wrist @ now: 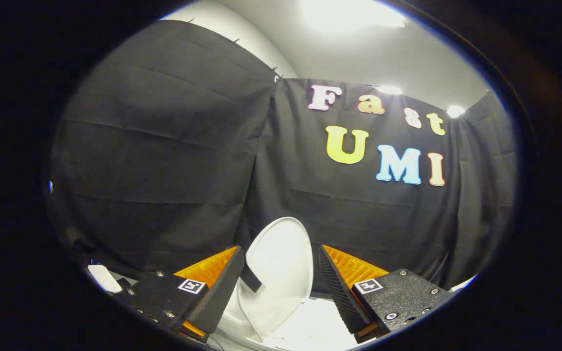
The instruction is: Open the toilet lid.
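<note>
The white toilet lid (281, 263) stands raised, nearly upright, just ahead of my fingers and seen through the gap between them. A small dark tab (251, 280) sticks out from the lid's left edge, close to my left finger. Below the lid, part of the white toilet body (310, 324) shows between the fingers. My gripper (279, 273) is open, its fingers wide apart on either side of the lid, and nothing is pressed between them.
Black cloth walls (164, 170) hang close behind the toilet and to the left. A small white object (104, 278) lies low at the left, beyond my left finger. Bright ceiling lamps (354, 14) shine above.
</note>
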Demonstrator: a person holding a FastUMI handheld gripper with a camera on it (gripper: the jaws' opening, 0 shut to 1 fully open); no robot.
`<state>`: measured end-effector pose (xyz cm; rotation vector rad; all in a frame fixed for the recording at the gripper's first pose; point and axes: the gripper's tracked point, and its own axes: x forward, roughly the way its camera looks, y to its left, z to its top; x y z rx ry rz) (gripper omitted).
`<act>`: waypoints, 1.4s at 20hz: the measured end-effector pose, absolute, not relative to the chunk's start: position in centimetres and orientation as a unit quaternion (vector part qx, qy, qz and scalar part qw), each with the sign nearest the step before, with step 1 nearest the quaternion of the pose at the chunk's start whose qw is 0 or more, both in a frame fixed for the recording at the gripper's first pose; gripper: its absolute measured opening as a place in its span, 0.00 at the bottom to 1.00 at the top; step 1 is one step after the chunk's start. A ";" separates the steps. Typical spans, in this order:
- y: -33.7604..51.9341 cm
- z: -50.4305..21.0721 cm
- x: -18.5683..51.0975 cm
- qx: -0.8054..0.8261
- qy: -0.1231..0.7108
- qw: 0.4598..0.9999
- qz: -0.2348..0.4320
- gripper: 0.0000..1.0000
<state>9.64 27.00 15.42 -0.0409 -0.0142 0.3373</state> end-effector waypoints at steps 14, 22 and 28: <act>9.1 8.7 1.2 0.010 -0.017 1.000 0.016 0.95; 6.0 2.4 -1.8 0.017 0.014 0.999 -0.026 0.95; 6.9 1.7 -1.9 0.009 0.004 1.000 -0.028 0.95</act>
